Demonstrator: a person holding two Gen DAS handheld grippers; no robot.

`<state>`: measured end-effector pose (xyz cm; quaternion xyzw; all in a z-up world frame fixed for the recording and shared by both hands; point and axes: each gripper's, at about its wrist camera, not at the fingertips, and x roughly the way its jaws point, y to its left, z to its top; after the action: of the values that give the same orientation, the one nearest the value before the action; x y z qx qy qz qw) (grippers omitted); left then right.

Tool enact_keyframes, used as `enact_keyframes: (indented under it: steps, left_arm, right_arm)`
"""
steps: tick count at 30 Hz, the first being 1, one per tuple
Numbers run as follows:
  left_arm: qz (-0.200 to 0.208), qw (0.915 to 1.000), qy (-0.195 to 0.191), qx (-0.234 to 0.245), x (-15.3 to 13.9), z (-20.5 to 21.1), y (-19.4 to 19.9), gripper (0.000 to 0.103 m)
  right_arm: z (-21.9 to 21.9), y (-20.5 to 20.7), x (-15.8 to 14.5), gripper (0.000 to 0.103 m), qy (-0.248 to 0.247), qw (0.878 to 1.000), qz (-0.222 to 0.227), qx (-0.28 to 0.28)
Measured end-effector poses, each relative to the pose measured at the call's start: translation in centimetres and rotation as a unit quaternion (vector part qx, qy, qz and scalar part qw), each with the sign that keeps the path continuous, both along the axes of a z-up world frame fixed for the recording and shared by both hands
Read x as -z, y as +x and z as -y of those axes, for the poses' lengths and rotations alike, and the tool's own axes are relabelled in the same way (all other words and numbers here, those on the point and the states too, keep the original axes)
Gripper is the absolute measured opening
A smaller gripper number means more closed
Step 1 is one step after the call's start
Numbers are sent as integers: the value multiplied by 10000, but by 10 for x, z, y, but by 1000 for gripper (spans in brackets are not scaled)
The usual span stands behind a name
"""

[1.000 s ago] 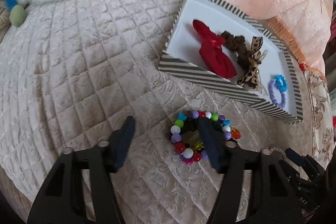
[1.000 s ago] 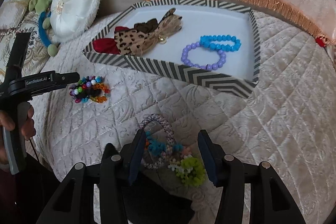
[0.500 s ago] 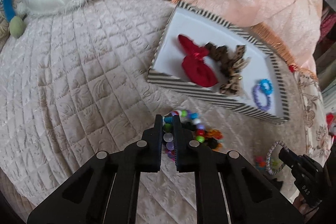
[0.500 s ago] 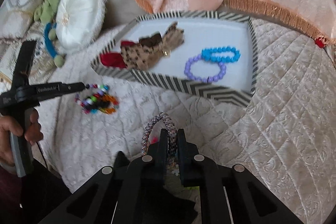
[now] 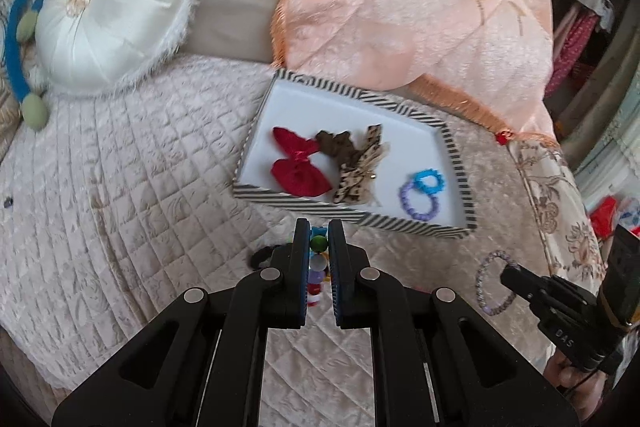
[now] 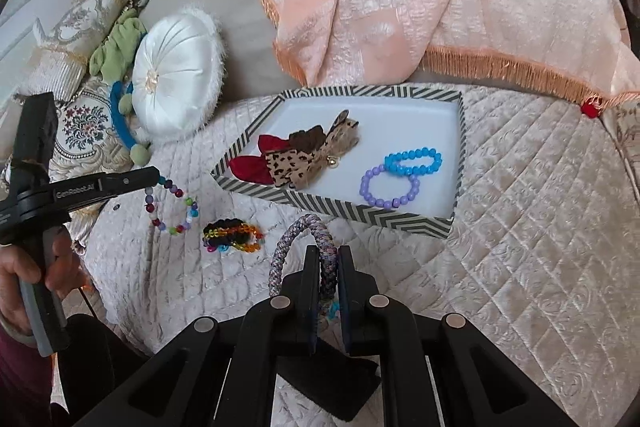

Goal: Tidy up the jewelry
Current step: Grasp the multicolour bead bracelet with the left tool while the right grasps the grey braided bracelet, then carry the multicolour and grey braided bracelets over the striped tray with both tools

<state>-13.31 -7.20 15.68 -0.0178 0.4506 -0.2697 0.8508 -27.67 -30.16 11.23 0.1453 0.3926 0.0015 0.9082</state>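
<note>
Both tongs pinching bracelets over quilted bed.
Left tongs (image 5: 319, 229) grip glossy round-bead bracelet (image 6: 172, 205); right tongs (image 6: 329, 254) grip braided cord bracelet (image 6: 298, 235).

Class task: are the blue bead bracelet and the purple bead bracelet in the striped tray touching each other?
Touching. The right wrist view shows the blue bracelet overlapping the purple bracelet at its upper edge, with no gap, on the tray.

Soft even daylight, sharp, fisheye-bent dark edges.
</note>
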Motion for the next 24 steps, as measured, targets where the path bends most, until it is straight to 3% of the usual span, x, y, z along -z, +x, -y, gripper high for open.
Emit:
enact_keyframes:
  steps: [9,24]
  left_arm:
    - [317,9993,128,154,-18,10,-19,8]
    - [528,9974,441,235,-12,24,-10,8]
  right_arm:
    - [-1,-8,-13,8,-107,9999,103,12]
    - [1,11,-15,8,-246,9997,4,-67]
